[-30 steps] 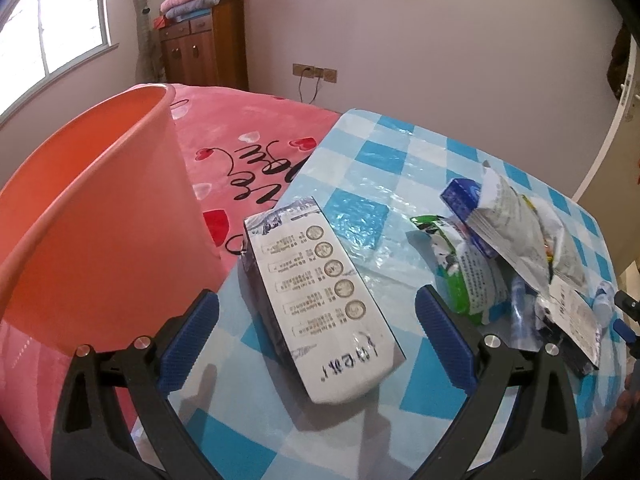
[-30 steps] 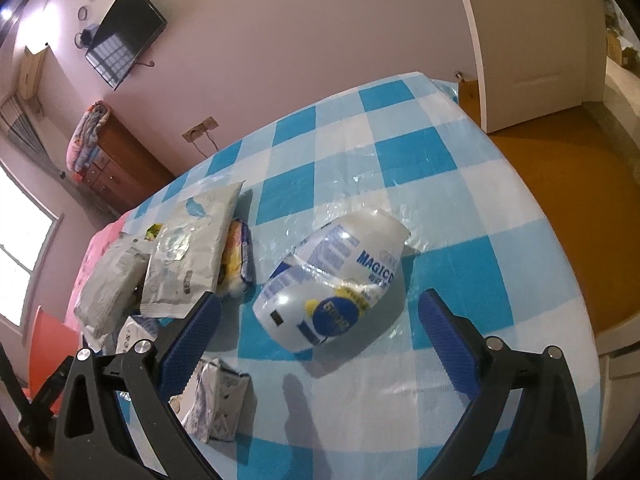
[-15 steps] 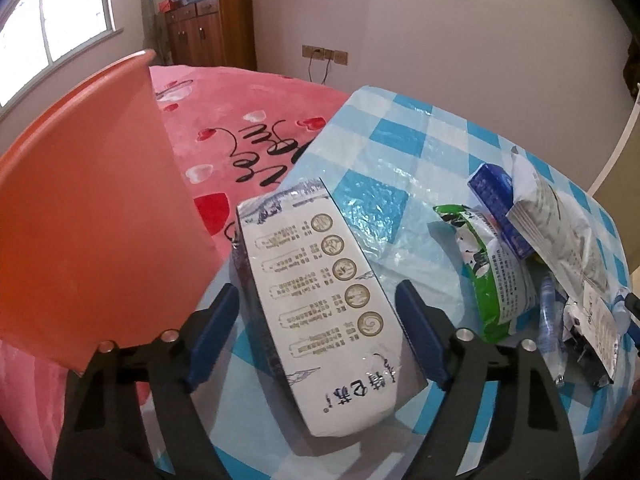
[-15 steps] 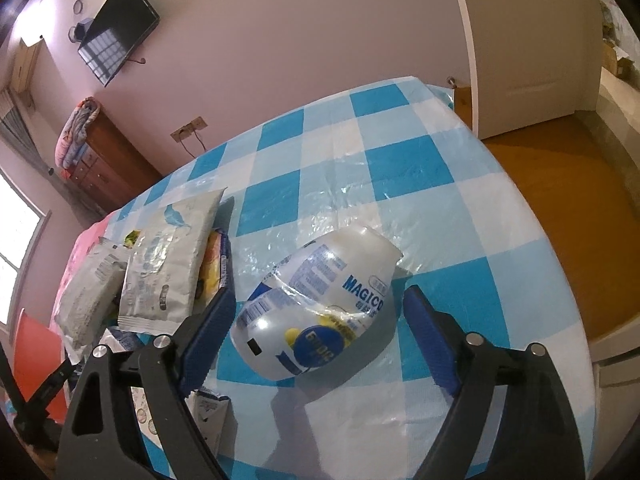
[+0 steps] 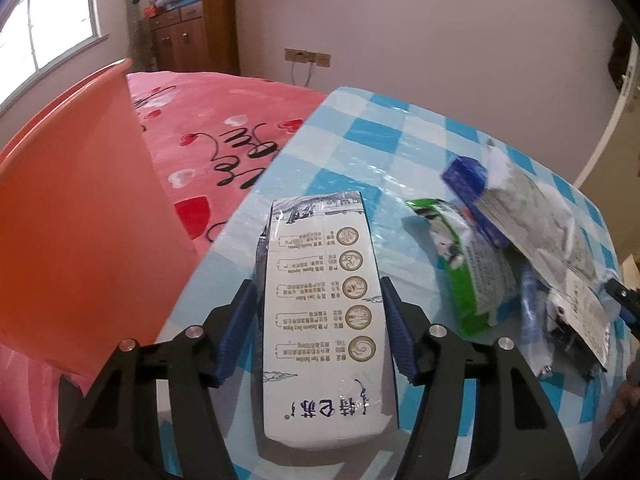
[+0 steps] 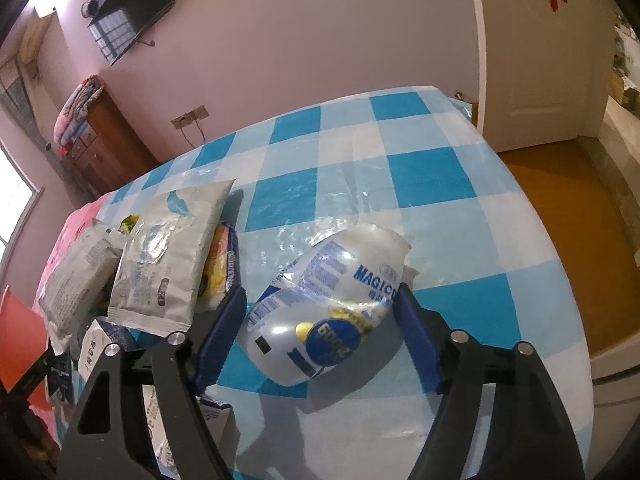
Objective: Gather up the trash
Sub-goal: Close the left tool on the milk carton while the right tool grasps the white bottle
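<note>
Left gripper (image 5: 318, 324) closing, pads touching milk carton (image 5: 324, 320) at table (image 5: 360, 152) edge beside orange bin (image 5: 76, 240); right gripper (image 6: 320, 336) closing around crumpled bottle (image 6: 324, 308), open checked cloth beyond.

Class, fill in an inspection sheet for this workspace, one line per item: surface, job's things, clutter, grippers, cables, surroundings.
Surface: blue-checked tablecloth, wrinkled plastic.
Job's things: white carton; crushed white bottle; orange bin at the table's left.
Clutter: pile of wrappers, green packet.
Grippers: left gripper jaws closing, carton between them; right gripper jaws closing, bottle between them.
Cables: cords hang from wall socket.
Surroundings: pink bed, wooden cabinet, door.
</note>
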`<state>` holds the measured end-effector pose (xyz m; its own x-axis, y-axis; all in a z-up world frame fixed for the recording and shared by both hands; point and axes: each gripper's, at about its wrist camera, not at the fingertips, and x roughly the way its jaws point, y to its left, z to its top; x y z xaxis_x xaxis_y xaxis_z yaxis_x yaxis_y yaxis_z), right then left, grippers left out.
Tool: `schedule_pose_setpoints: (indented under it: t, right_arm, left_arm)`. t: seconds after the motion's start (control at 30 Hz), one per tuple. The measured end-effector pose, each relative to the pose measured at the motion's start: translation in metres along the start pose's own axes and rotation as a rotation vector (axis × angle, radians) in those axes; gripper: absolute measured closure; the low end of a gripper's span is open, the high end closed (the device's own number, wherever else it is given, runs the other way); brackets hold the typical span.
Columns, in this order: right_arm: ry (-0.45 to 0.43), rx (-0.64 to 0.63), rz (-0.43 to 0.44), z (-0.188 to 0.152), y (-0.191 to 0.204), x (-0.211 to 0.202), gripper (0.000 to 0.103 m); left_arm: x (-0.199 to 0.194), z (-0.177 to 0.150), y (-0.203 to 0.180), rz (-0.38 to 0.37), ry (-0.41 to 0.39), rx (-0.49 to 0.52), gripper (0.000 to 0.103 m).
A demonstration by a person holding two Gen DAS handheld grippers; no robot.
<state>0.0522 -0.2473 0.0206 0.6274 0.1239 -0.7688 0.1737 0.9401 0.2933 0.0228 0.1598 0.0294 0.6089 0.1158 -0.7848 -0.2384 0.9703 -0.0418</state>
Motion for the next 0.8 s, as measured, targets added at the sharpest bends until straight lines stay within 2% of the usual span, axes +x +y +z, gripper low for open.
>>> schedule_pose_setpoints:
  t: [0.07,0.23,0.33,0.4,0.5,0.7,0.8]
  right_arm:
    - [0.008,-0.016,0.009,-0.001,0.004,0.0,0.037]
    - [0.016,-0.08,0.019,-0.008,0.016,-0.001,0.037]
    - [0.014,-0.076,0.024,-0.009,0.016,-0.002,0.037]
    - [0.011,-0.053,0.022,-0.007,0.012,-0.002,0.036]
    - [0.004,-0.008,0.0,-0.004,0.004,-0.002,0.022]
    - [-0.005,0.005,-0.078,-0.001,-0.002,-0.003,0.021]
    - [-0.002,-0.007,-0.093,-0.003,0.0,-0.002,0.017]
  left_arm:
    - [-0.002,-0.003,-0.005,-0.023,0.005,0.01,0.041]
    - [-0.01,-0.012,-0.022,-0.092,0.021,0.052,0.041]
    - [-0.014,-0.018,-0.033,-0.127,0.032,0.083,0.041]
    - [-0.015,-0.021,-0.037,-0.124,0.031,0.096,0.041]
    - [-0.017,-0.024,-0.043,-0.104,0.022,0.124,0.041]
    - [-0.014,-0.027,-0.046,-0.086,0.029,0.148,0.036]
    - [-0.012,-0.03,-0.047,-0.082,0.043,0.154,0.033]
